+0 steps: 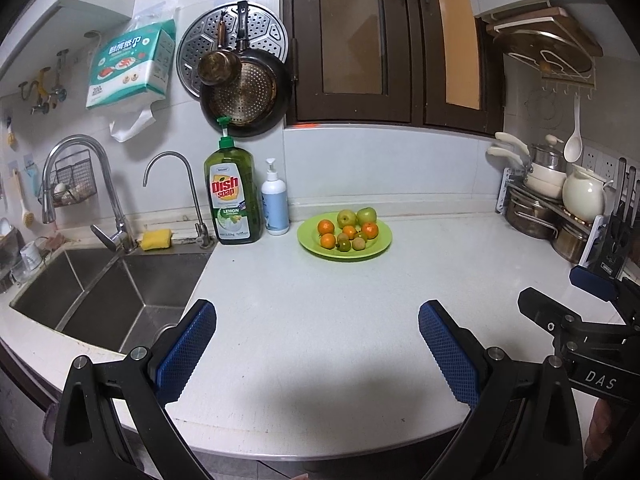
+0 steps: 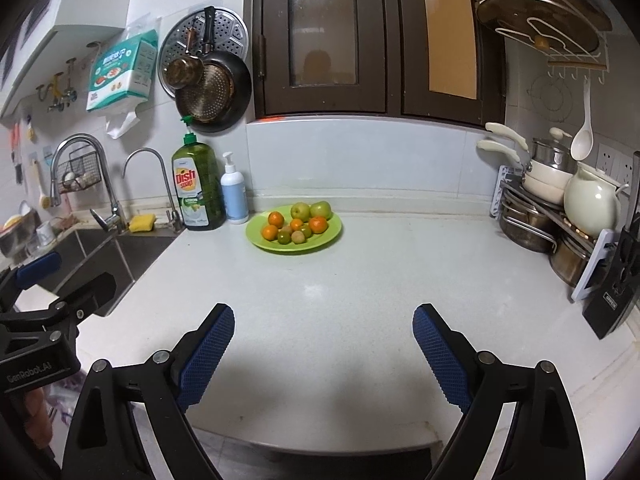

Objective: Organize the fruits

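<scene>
Two grippers, left gripper and right gripper, hover spread wide and hold nothing over the near white surface. Farther back, beside the dish soap bottle, a green plate carries round oranges and green apples, none with a clear long axis.

Fruit plate sits on the counter, right of the soap bottle and sink.

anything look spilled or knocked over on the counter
Nothing stands out. The fruit all sits inside the green plate near the back wall, and the dish soap bottle and white pump bottle stand upright beside it.
</scene>
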Tool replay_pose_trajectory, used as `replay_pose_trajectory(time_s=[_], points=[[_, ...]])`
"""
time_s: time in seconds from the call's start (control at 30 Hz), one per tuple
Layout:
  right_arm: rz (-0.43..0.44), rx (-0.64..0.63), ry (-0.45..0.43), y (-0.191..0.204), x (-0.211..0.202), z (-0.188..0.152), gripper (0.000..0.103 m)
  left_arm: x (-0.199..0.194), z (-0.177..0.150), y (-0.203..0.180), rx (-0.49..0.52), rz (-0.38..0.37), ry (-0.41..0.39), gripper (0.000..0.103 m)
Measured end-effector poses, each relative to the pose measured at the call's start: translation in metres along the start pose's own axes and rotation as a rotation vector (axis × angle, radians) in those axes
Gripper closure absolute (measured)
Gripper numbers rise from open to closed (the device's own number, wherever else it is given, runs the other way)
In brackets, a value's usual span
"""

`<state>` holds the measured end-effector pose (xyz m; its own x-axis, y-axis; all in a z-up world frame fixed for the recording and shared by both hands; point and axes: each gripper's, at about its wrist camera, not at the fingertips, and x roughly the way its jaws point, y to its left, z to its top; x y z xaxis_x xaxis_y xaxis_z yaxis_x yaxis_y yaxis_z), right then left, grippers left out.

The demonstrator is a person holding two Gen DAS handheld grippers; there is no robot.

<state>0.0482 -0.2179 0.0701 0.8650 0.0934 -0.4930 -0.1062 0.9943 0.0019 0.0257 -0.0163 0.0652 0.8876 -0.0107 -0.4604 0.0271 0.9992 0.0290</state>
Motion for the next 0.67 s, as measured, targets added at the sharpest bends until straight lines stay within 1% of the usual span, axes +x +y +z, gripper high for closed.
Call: replay_pose_trajectory(time_s=[0.4,0.67], points=[[0.013,-0.006,-0.001,0.0009,-0.0049,-0.0030,0.011,-0.0096,-0.0024,0.0003,-0.006,0.012,-0.013,0.000],[0.021,-0.009,0.000,0.0025,-0.0052,-0.0035,0.011,-0.0099,-0.0019,0.0008,-0.015,0.018,-0.008,0.000]])
